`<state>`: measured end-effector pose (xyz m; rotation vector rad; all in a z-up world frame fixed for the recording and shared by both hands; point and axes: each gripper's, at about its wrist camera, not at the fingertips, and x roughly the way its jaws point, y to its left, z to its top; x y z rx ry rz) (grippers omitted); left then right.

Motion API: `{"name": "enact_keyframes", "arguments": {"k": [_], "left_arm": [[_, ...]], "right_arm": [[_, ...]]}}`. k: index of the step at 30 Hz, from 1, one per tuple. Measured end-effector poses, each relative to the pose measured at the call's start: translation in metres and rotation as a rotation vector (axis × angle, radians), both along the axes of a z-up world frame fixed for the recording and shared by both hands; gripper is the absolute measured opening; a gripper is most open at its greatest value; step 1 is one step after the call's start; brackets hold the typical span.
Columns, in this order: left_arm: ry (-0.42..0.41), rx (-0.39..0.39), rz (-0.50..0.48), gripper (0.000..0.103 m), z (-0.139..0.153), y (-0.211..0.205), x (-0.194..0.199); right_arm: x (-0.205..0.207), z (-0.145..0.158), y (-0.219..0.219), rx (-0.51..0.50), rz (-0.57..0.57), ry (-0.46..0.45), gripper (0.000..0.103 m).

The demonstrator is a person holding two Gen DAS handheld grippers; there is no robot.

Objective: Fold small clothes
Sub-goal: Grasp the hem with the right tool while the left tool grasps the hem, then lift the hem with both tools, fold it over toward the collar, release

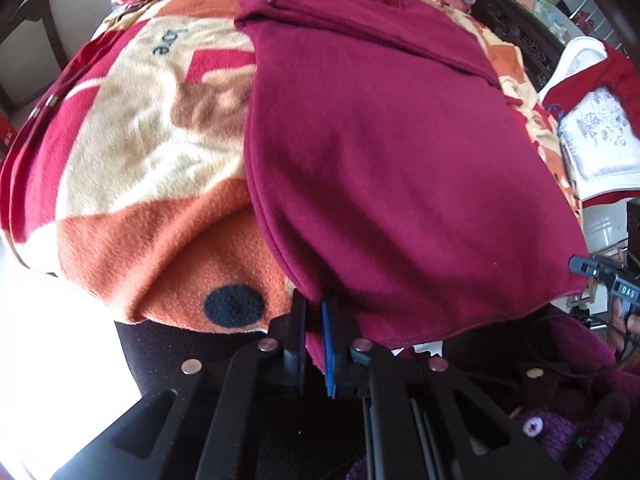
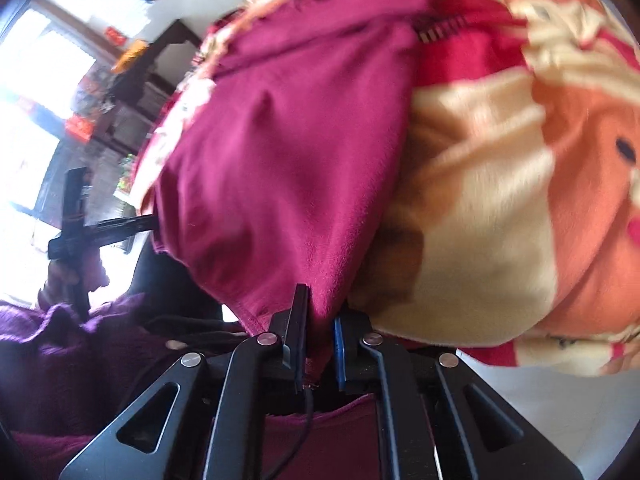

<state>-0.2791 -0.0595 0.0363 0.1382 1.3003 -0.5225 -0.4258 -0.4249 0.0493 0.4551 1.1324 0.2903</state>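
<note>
Fig.: two wrist views, one garment. We see a maroon shirt (image 1: 380,152) lying flat on a fleece blanket (image 1: 132,152) w/ a cartoon print in orange, cream and red; the blanket covers a bed, and the shirt's near hem hangs just past the blanket's front edge. The far part of the shirt is folded over itself, a sleeve seam showing at top left.

Left claw (image 1: 314,312): pressed together on the near left corner of the shirt, cloth pinched between the black pad and the blue pad.

Right claw (image 2: 320,312): likewise pressed together, pinching the shirt's (image 2: 280,152) hem at the opposite near corner; a fold of maroon cloth runs down between the pads. This view is blurred, so finer detail of the blanket (image 2: 500,200) print is unclear.

In the right wrist view, the left claw appears at far left, gripping the shirt's edge, w/ the person's hand (image 2: 64,272) and a purple sleeve (image 2: 80,340) behind it. A white cushion (image 1: 600,140) w/ grey embroidery sits right of the bed.
</note>
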Motion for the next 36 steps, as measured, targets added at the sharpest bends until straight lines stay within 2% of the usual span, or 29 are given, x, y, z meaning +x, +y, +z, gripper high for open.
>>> {"name": "enact_keyframes", "arguments": {"k": [4, 6, 15, 19, 28, 36], "left_arm": [[-0.017, -0.067, -0.010, 0.007, 0.020, 0.004, 0.000], [-0.054, -0.093, -0.017, 0.007, 0.034, 0.003, 0.003], [-0.172, -0.099, -0.004, 0.007, 0.066, -0.001, 0.026], [-0.209, -0.119, 0.002, 0.007, 0.078, -0.007, 0.042], [-0.297, -0.169, 0.077, 0.007, 0.104, -0.017, 0.102], [-0.376, -0.121, 0.102, 0.007, 0.112, -0.044, 0.171]], "right_arm": [[0.005, 0.027, 0.000, -0.011, 0.012, -0.079, 0.000], [0.009, 0.034, -0.002, 0.001, 0.006, -0.101, 0.000], [0.034, 0.046, -0.029, 0.063, -0.102, -0.158, 0.000], [0.049, 0.058, -0.036, 0.044, -0.133, -0.192, 0.000], [0.099, 0.085, -0.064, 0.008, -0.242, -0.301, 0.000], [0.168, 0.095, -0.070, -0.071, -0.284, -0.351, 0.000]]}}
